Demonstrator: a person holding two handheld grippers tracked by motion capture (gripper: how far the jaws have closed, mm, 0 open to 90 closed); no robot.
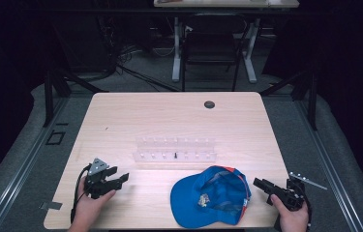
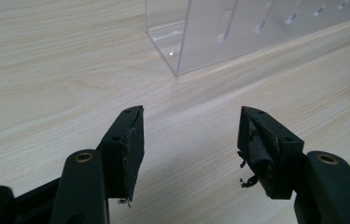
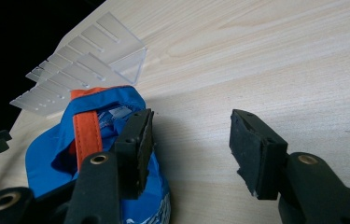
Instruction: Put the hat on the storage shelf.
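A blue cap (image 1: 211,195) with an orange strap lies near the table's front edge, right of the middle; the right gripper view shows the cap (image 3: 65,144) at lower left. A clear plastic rack (image 1: 175,150) with slots stands mid-table. My left gripper (image 1: 122,178) rests at the front left, open and holding nothing, and points toward the rack (image 2: 238,28). My right gripper (image 1: 258,182) sits at the front right, just right of the cap, open with bare table between its jaws (image 3: 189,140).
A round dark grommet (image 1: 209,104) sits near the table's far edge. A small dark item (image 1: 175,155) stands in the rack's front row. Beyond the table are a black chair (image 1: 211,48) and a white desk frame.
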